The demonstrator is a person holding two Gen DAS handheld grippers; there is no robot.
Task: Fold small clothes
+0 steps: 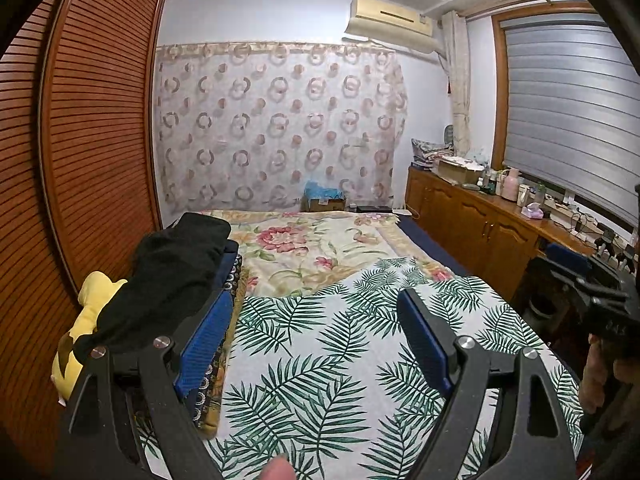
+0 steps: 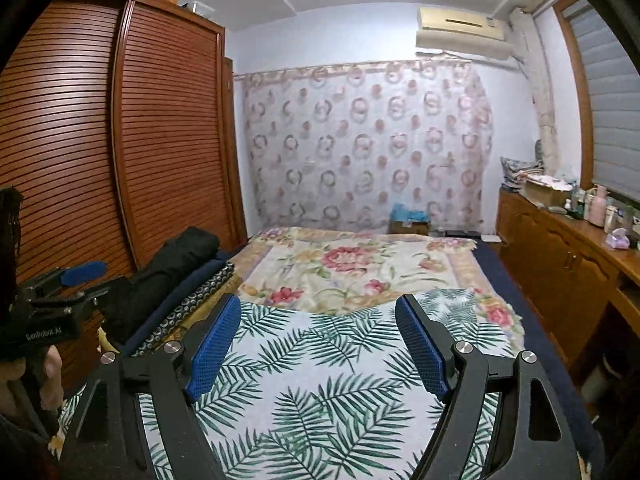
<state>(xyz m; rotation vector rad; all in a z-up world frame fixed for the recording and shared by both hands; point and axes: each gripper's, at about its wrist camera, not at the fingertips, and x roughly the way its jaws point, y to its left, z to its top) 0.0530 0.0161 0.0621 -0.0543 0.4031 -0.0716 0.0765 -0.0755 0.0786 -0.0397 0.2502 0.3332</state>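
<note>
Left wrist view. Your left gripper [image 1: 316, 300], black-framed with blue ribbed pads, stands with its jaws spread wide and nothing between them. Below and ahead of it lies the white cloth printed with green palm fronds [image 1: 320, 344], spread flat on the bed from 6 o'clock up to the centre. Beyond it, at 12 o'clock from the gripper, the cream blanket with pink flowers [image 1: 316, 248] covers the far half of the bed. At 9 o'clock a stack of folded cloth runs along the bed's edge: a black garment [image 1: 168, 276] on top, dark blue and patterned layers under it, and a yellow soft item [image 1: 90, 312] beside it against the brown slatted wardrobe door [image 1: 92, 140]. Your right gripper [image 1: 600, 296] shows at 3 o'clock, held in your hand; its finger state cannot be told from here.

Right wrist view. Your right gripper [image 2: 318, 320] is likewise spread wide, empty, over the palm-frond cloth [image 2: 320, 392], which fills 6 o'clock. The flowered blanket [image 2: 352, 268] lies at 12 o'clock. The black garment [image 2: 176, 260] sits at 10 o'clock. Your left gripper [image 2: 76, 276] shows at 9 o'clock. A wooden sideboard [image 2: 560, 256] carrying bottles stands at 3 o'clock.
</note>
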